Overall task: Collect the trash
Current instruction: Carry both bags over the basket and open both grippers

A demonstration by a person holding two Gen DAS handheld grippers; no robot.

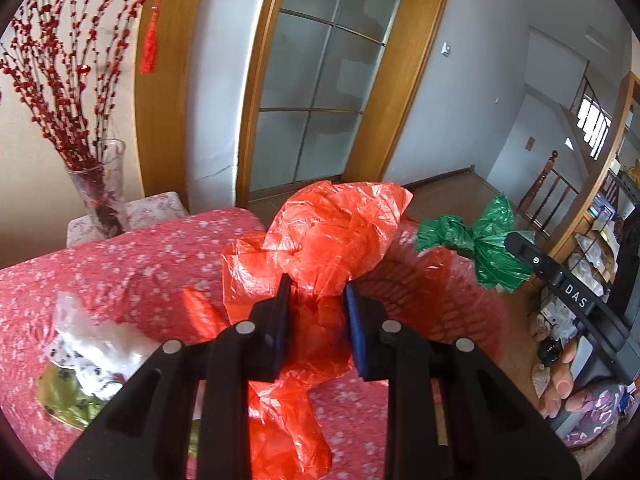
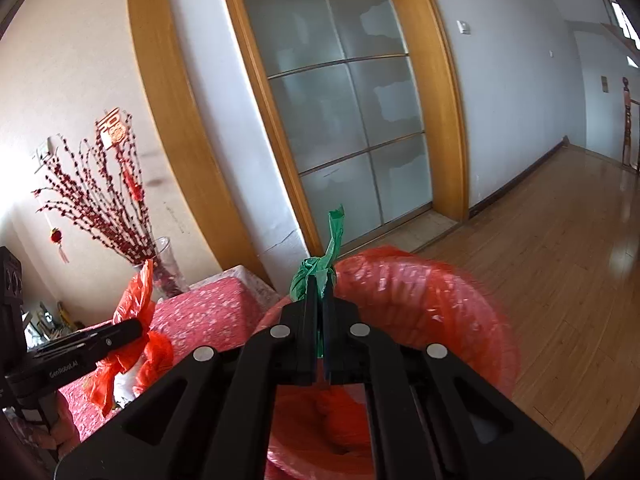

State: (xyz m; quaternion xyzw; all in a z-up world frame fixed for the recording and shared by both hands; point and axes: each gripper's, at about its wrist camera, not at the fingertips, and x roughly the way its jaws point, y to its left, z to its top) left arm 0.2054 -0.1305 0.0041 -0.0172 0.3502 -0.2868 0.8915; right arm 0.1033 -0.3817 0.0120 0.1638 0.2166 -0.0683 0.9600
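Observation:
My left gripper (image 1: 317, 286) is shut on a crumpled red plastic bag (image 1: 336, 232), held above the pink flowered tablecloth (image 1: 120, 272). My right gripper (image 2: 319, 280) is shut on a knotted green plastic bag (image 2: 316, 266), held over the open mouth of a bin lined with a red bag (image 2: 420, 292). In the left wrist view the green bag (image 1: 476, 240) and the right gripper's finger (image 1: 560, 280) show at right, above the bin (image 1: 440, 296). In the right wrist view the left gripper (image 2: 138, 326) and its red bag (image 2: 136, 300) show at left.
A white and green wrapper (image 1: 84, 360) lies on the tablecloth at left. A glass vase with red berry branches (image 1: 100, 184) stands at the table's far edge. A frosted glass door (image 2: 340, 100) and wooden floor (image 2: 560, 260) lie beyond. Shelves (image 1: 600, 240) stand at right.

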